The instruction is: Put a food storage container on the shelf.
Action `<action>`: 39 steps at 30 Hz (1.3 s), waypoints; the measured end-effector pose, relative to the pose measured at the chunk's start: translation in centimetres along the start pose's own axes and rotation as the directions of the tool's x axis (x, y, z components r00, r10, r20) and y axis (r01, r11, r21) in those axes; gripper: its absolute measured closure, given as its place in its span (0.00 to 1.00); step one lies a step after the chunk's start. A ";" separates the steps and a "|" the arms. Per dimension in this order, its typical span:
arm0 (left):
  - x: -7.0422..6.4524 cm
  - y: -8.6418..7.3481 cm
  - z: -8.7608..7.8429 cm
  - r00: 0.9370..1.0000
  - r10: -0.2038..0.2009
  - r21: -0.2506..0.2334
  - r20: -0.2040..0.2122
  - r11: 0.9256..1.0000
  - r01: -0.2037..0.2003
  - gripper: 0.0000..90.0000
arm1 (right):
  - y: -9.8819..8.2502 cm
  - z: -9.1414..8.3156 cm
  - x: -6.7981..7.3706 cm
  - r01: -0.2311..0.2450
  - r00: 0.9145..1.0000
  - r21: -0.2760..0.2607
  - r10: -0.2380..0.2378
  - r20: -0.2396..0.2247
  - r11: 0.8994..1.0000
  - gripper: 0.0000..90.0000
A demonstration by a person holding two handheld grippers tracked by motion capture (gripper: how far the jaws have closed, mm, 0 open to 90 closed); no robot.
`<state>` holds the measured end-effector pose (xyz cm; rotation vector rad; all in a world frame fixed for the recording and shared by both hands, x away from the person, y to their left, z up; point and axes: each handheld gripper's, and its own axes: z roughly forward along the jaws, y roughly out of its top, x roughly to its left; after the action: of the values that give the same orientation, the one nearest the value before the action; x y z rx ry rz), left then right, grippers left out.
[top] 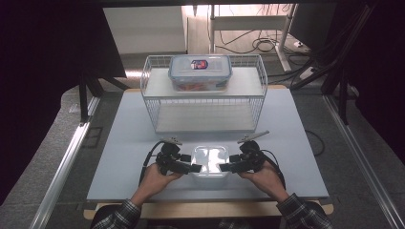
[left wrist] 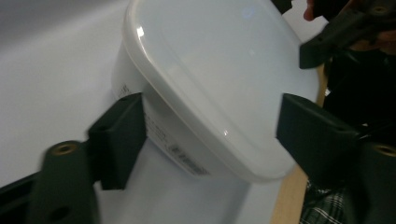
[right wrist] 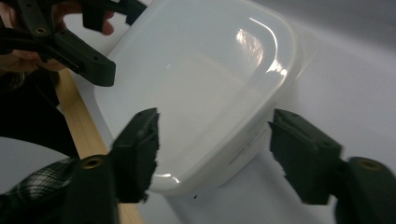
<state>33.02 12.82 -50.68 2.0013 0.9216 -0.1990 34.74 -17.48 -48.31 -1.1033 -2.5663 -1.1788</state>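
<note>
In the high view a white lidded container (top: 209,161) sits near the table's (top: 124,143) near edge, with bare surface to its left and right and the wire basket (top: 204,107) beyond; the left gripper (top: 195,168) and right gripper (top: 223,167) flank it. In the left gripper view the container's (left wrist: 210,79) glossy rounded lid lies between spread jaws, one jaw at its side wall. In the right gripper view the container (right wrist: 201,93) sits between jaws standing apart, the near one at its rim, the far one clear.

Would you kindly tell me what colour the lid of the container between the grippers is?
Translucent white lid, seen best in the right gripper view.
</note>
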 end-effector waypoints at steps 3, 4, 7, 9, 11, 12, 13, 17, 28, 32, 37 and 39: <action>-0.7 -0.1 -0.7 0.999 0.020 -0.006 -0.037 1.000 -0.020 0.51 | -0.3 -0.6 -0.1 -0.043 0.999 -0.011 0.043 -0.004 0.999 0.57; -0.8 0.1 -0.7 0.999 0.018 -0.005 -0.048 1.000 -0.018 0.52 | -0.3 -0.8 -0.1 -0.049 0.999 -0.012 0.049 -0.007 0.999 0.59; -0.8 0.5 -1.0 0.994 0.002 -0.062 -0.110 0.998 -0.009 0.66 | -0.1 -1.2 -0.1 -0.048 0.999 -0.039 0.049 0.016 0.998 0.69; -0.8 0.9 -1.2 0.986 0.008 -0.086 -0.164 0.996 -0.022 0.74 | 0.3 -1.5 0.0 -0.036 0.999 -0.061 0.038 0.033 0.997 0.79; -0.8 1.0 -1.1 0.982 0.000 -0.106 -0.190 0.994 -0.021 0.77 | 0.5 -1.5 0.1 -0.026 0.998 -0.078 0.030 0.052 0.997 0.82; -0.7 1.0 -1.1 0.981 -0.007 -0.115 -0.194 0.993 -0.016 0.78 | 0.5 -1.5 0.1 -0.020 0.998 -0.083 0.026 0.065 0.996 0.82; -0.7 0.9 -1.1 0.981 -0.017 -0.126 -0.194 0.992 -0.008 0.78 | 0.5 -1.4 0.1 -0.019 0.997 -0.093 0.025 0.068 0.996 0.82; -0.9 0.7 -1.1 0.978 -0.044 -0.155 -0.206 0.988 0.012 0.84 | 0.4 -1.2 0.0 -0.003 0.995 -0.129 0.017 0.102 0.992 0.86; -1.2 0.3 -1.0 0.973 -0.063 -0.171 -0.223 0.985 0.025 0.87 | 0.2 -0.8 -0.2 -0.031 0.992 -0.202 0.056 0.117 0.979 0.87; -1.1 0.3 -0.8 0.970 -0.068 -0.174 -0.232 0.984 0.028 0.87 | 0.2 -0.8 0.1 0.010 0.987 -0.215 0.025 0.159 0.977 0.87; -1.2 0.5 -1.0 0.970 -0.065 -0.190 -0.233 0.982 0.020 0.87 | 0.3 -1.0 0.2 0.020 0.987 -0.240 0.019 0.159 0.971 0.87; -1.4 0.7 -1.2 0.970 -0.060 -0.203 -0.235 0.979 0.011 0.87 | 0.4 -1.3 0.3 0.031 0.988 -0.254 0.010 0.156 0.967 0.87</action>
<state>32.23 12.77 -48.86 1.8480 1.0853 0.1161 34.50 -18.05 -47.05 -1.2829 -2.5882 -1.5192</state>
